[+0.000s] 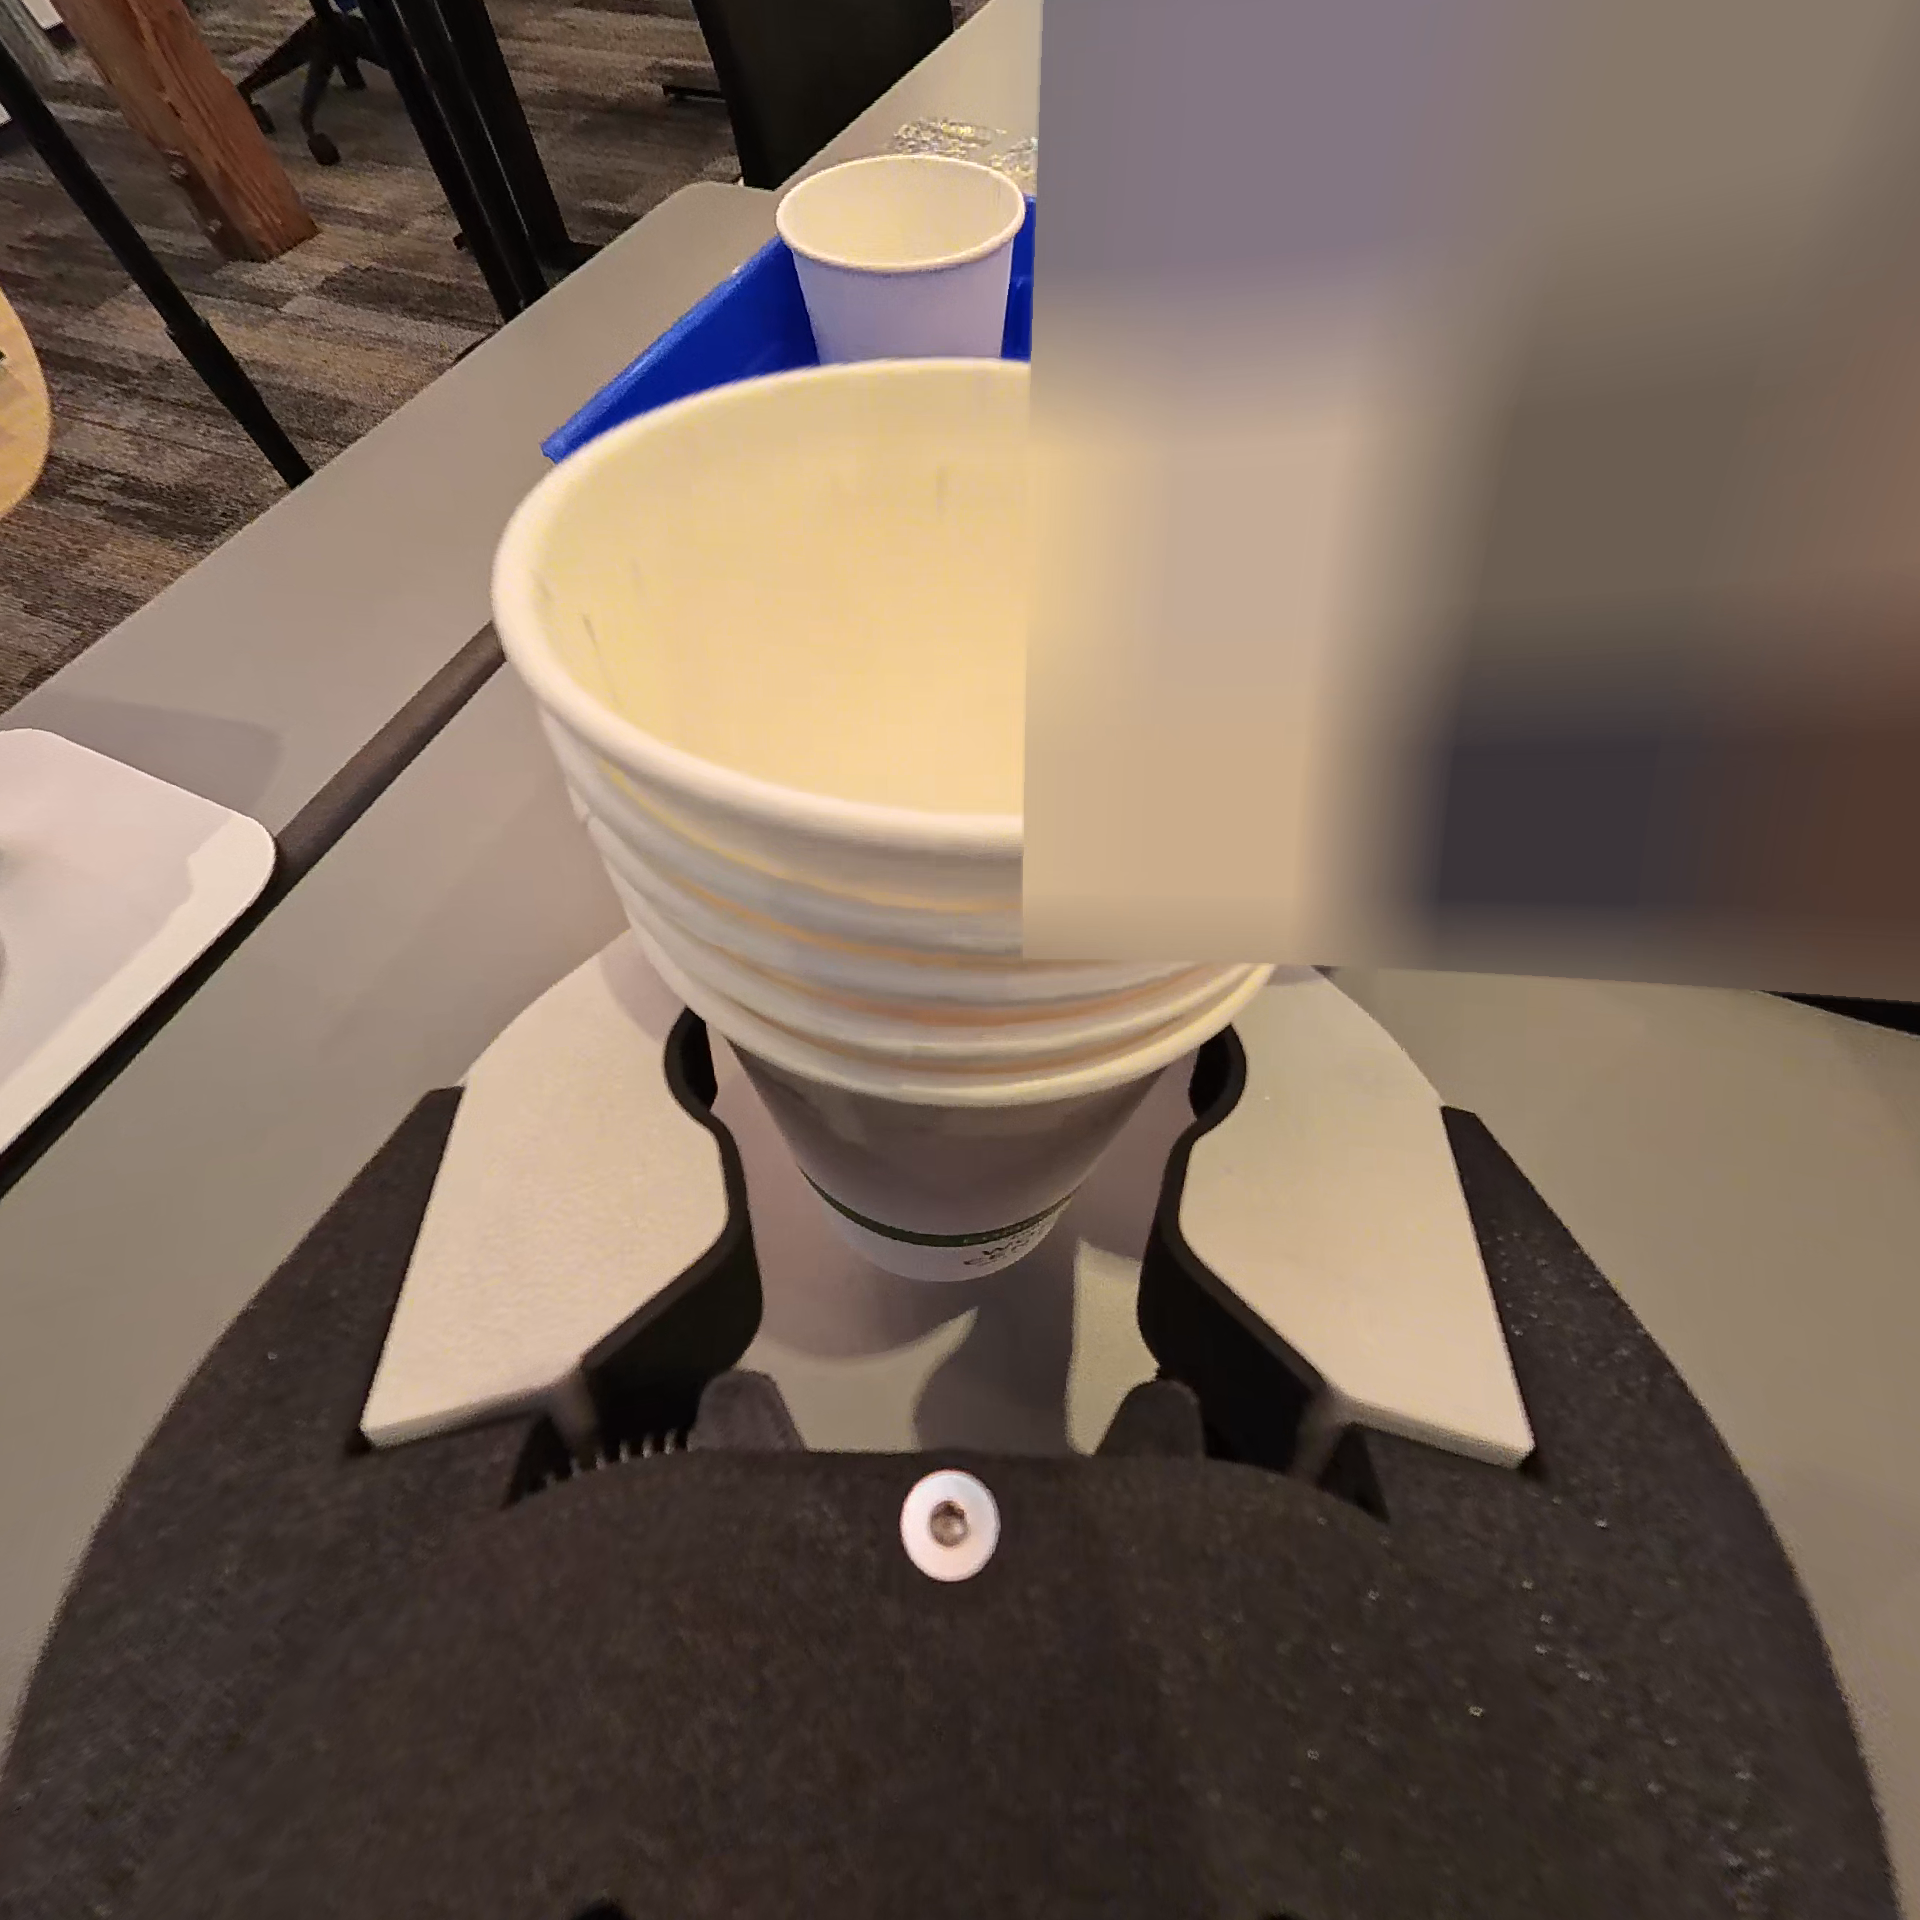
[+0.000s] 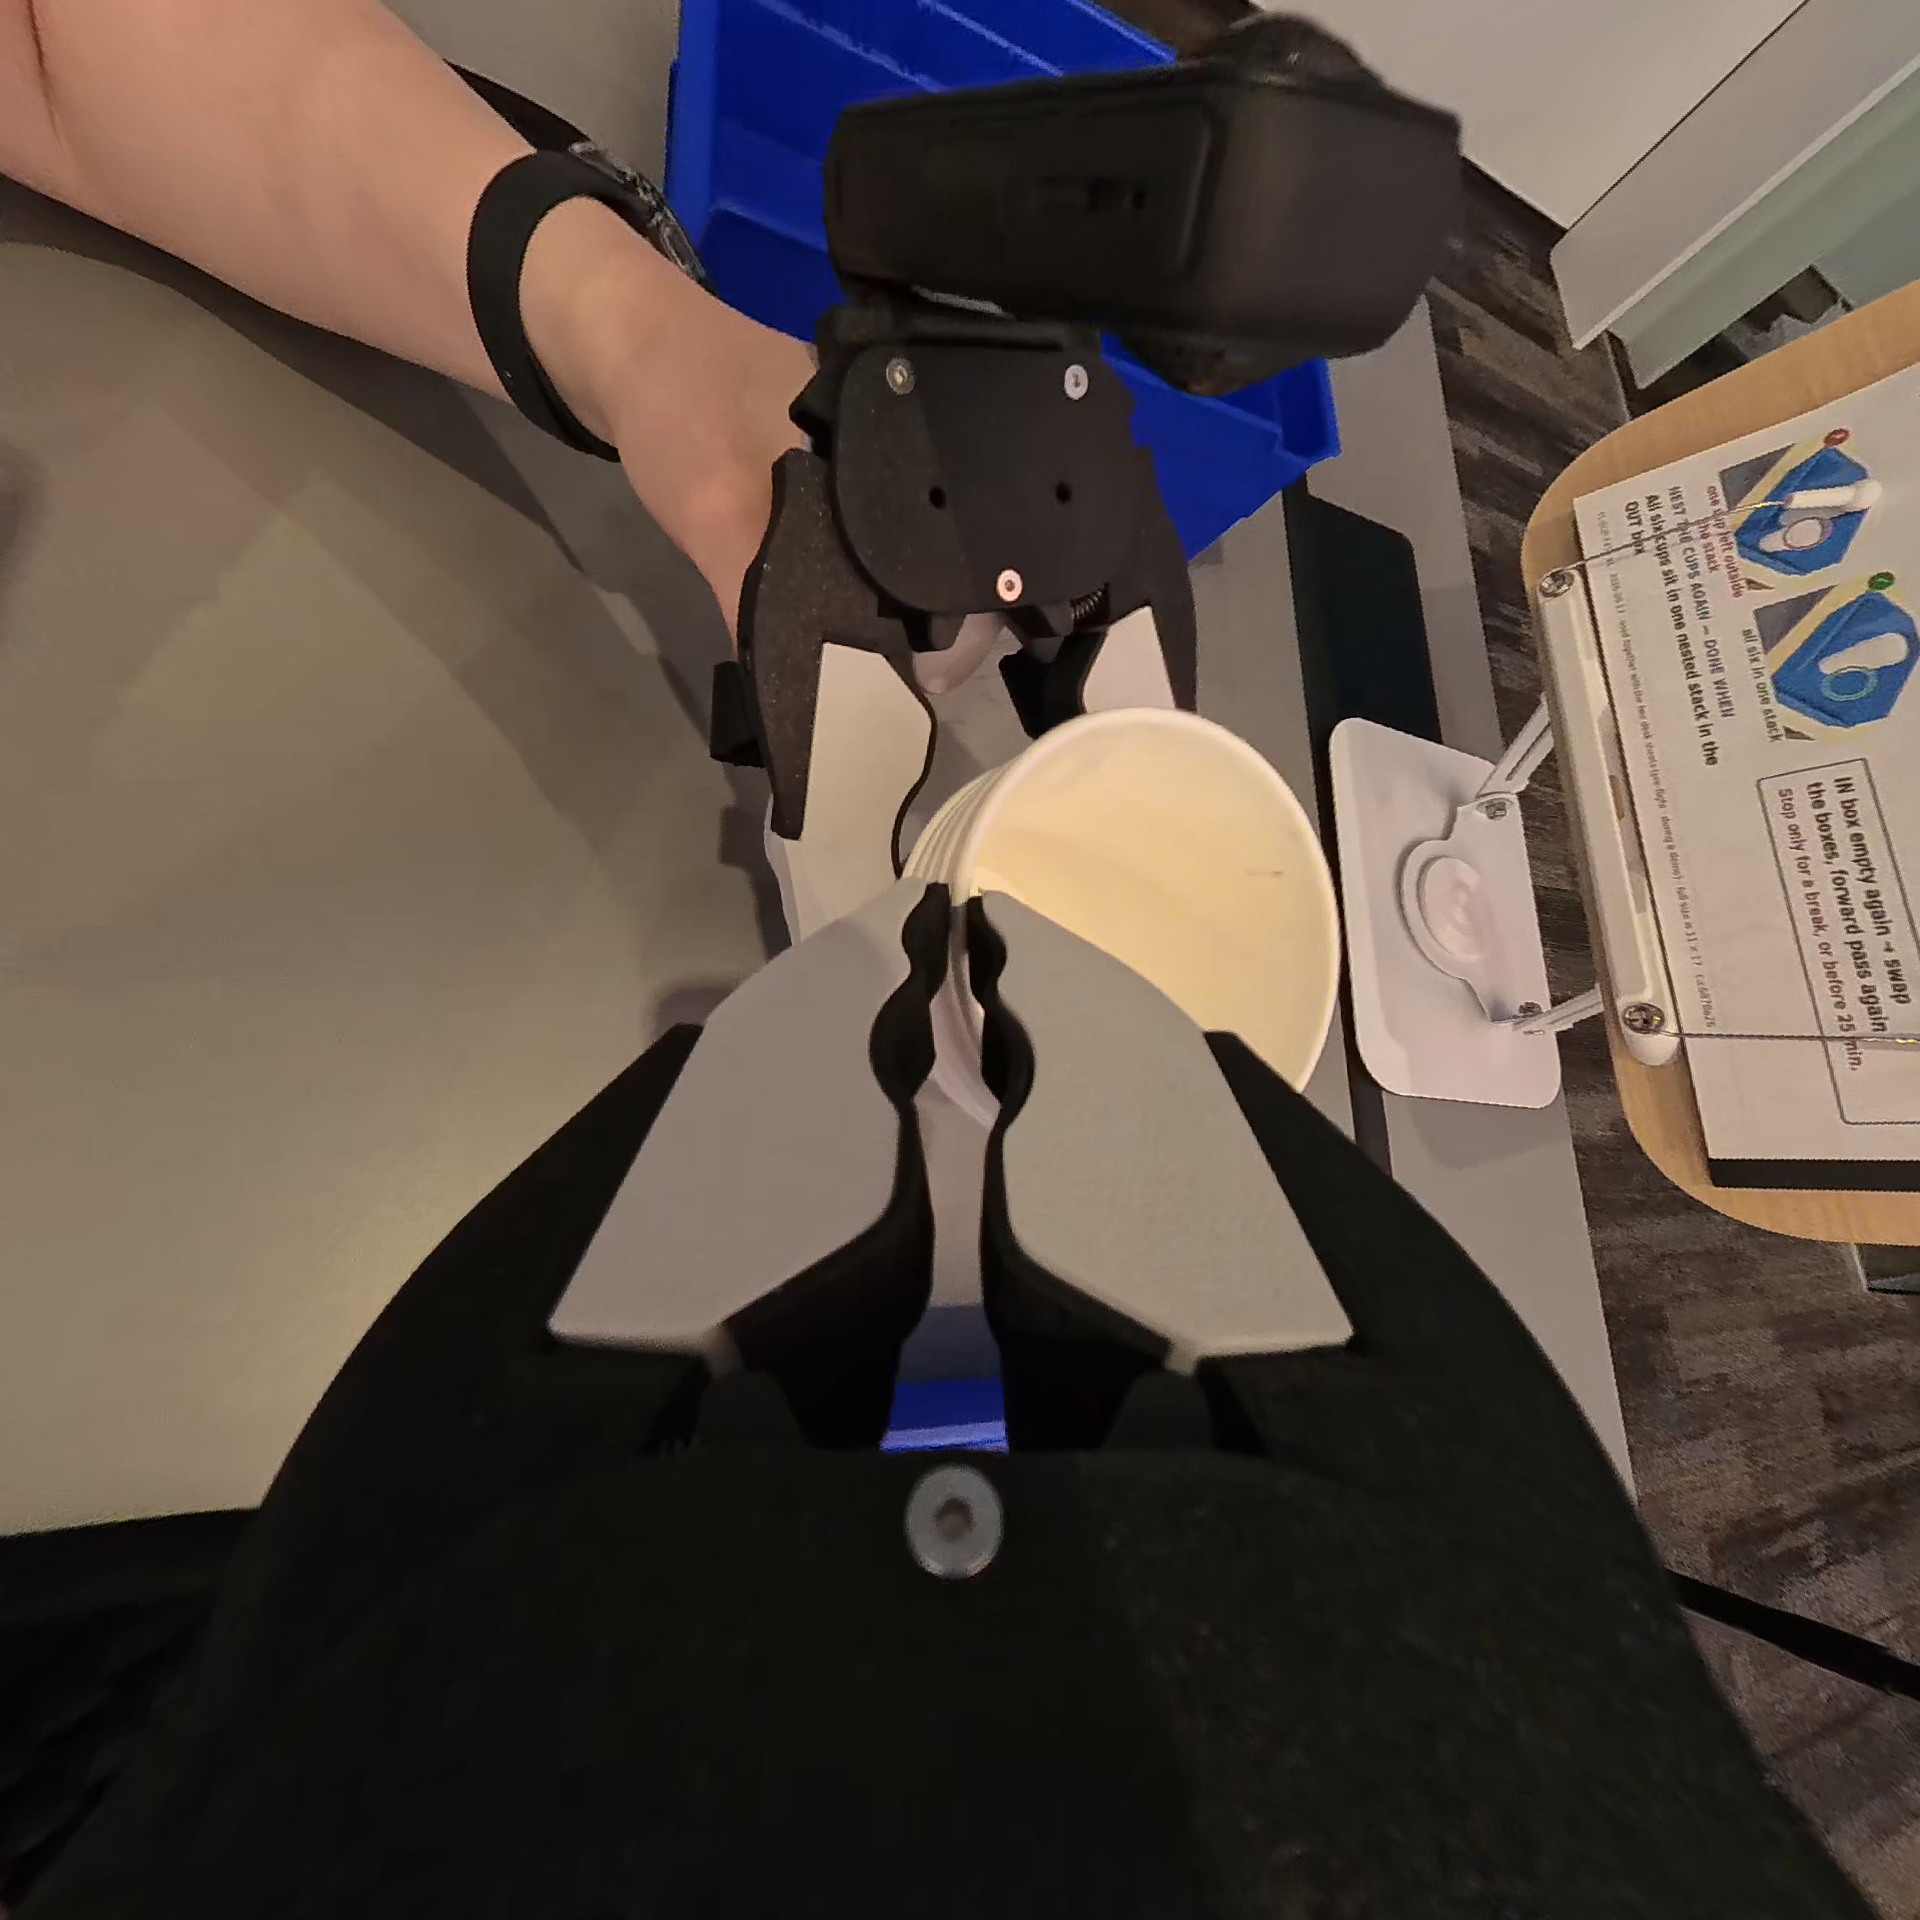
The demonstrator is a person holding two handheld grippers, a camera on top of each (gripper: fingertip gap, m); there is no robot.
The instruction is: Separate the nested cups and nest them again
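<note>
Above the grey table [image 1: 312, 582], the left gripper [image 1: 951, 1174] clasps the nested paper cup stack [image 1: 831, 727] low down, while the right gripper [image 2: 958, 925] pinches its top rim. One separated paper cup [image 1: 902, 260] stands in the blue bin [image 1: 717, 343]; most work likely remains.

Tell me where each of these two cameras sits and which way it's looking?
Left wrist view: on the left gripper, looking along its fingers at the stack of nested cups between them; single cup and blue bin beyond.
Right wrist view: on the right gripper, looking down; its fingers pinch the stack's rim; the left gripper and a wrist show.
Shared: the stack, the blue bin.
</note>
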